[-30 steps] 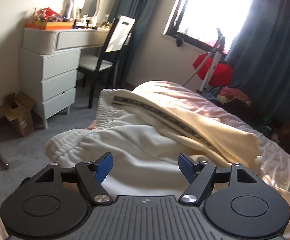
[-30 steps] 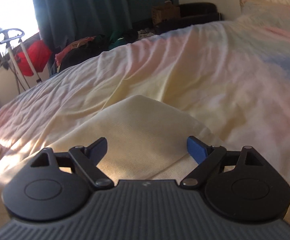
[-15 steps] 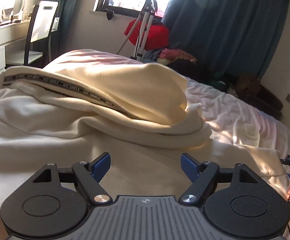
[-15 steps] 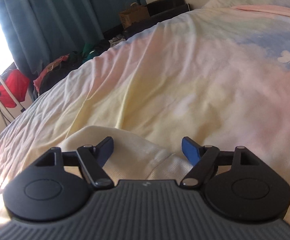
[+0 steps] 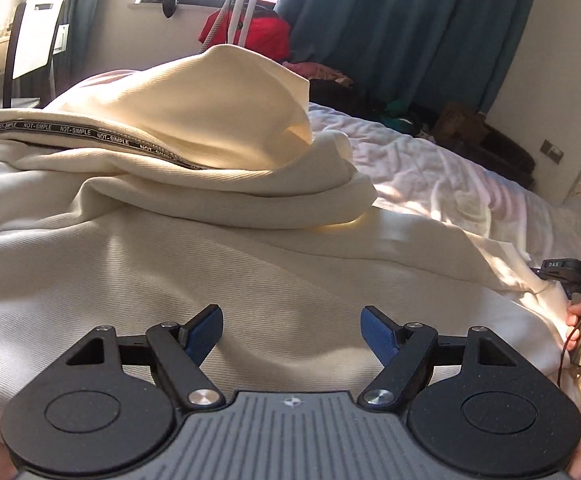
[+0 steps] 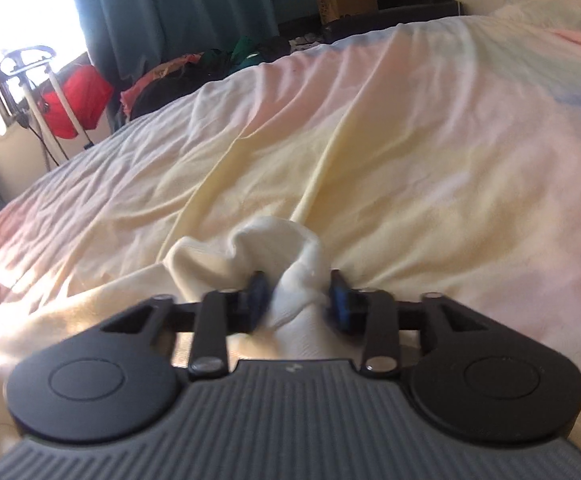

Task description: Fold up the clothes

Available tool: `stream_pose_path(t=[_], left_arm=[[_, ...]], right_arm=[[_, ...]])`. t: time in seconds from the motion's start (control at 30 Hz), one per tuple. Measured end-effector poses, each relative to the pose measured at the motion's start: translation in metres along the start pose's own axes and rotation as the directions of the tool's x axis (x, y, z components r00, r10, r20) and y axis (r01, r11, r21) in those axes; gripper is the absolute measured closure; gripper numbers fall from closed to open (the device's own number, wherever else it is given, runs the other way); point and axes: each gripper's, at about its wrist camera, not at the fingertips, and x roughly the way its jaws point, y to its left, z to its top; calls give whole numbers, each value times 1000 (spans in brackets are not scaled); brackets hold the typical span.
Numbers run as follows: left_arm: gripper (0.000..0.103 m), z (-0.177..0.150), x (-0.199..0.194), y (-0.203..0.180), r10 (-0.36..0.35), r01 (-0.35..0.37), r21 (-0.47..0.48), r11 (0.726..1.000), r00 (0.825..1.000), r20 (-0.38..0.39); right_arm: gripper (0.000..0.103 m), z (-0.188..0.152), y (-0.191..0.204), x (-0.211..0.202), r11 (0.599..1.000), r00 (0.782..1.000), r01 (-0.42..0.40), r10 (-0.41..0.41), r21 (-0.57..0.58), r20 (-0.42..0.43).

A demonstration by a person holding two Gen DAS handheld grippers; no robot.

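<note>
Closing right gripper (image 6: 296, 300) pinching cream garment (image 6: 290, 256)

Right gripper (image 6: 296, 296): jaws closing, bunched fabric between the blue pads
Cream garment (image 6: 286, 256): corner puckered upward
Bedsheet (image 6: 430, 152): pastel, wrinkled
Curtain (image 6: 194, 8): teal, behind
</note>
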Motion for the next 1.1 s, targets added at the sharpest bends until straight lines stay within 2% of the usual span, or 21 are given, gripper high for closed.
stream_pose_path(t=[0.07, 0.17, 0.23, 0.3, 0.43, 0.5, 0.53, 0.57, 0.63, 0.73, 0.9, 1.0, 1.1], left_arm=[[25, -1, -4, -3, 8, -9, 18, 1000, 1000, 14], [25, -1, -9, -4, 23, -24, 25, 999, 999, 33], [25, 0, -10, -4, 36, -37, 33, 999, 998, 46], [25, 0, -12, -5, 55, -58, 48, 997, 996, 65], [25, 2, -13, -7, 81, -87, 66, 994, 993, 88], [25, 3, -13, -8, 92, -99, 74, 992, 991, 96], [25, 3, -13, -8, 94, -101, 72, 992, 991, 98], [25, 4, -14, -8, 88, -95, 69, 993, 991, 100], [25, 5, -15, -8, 84, -91, 64, 994, 991, 107], [24, 5, -17, -8, 90, -98, 68, 993, 989, 119], [24, 8, -22, -2, 99, -102, 25, 994, 989, 112], [23, 9, -27, 0, 112, -114, 8, 993, 987, 119], [23, 10, -32, 4, 109, -107, -23, 994, 986, 123]], right_arm=[[88, 1, 6, -10, 998, 998, 58, -57, -35, 42], [89, 8, 6, -24, 989, 984, 145, -143, -12, 110], [89, 11, -7, -26, 981, 976, 181, -187, 63, 114], [89, 7, -17, -20, 977, 977, 188, -196, 101, 78], [83, -2, -14, -17, 978, 976, 201, -205, 59, 71], [74, -2, -11, -19, 978, 977, 200, -204, 51, 69], [57, -1, -11, -22, 982, 981, 179, -183, 67, 64], [32, 1, -10, -25, 984, 985, 157, -162, 81, 66], [8, 3, -7, -38, 989, 987, 110, -120, 97, 104], [8, 5, -2, -58, 992, 985, 39, -57, 116, 160], [8, 7, 18, -88, 989, 979, -96, 74, 109, 188], [8, 6, 44, -100, 975, 967, -210, 195, 78, 166], [8, 0, 85, -96, 942, 940, -333, 329, 33, 86]])
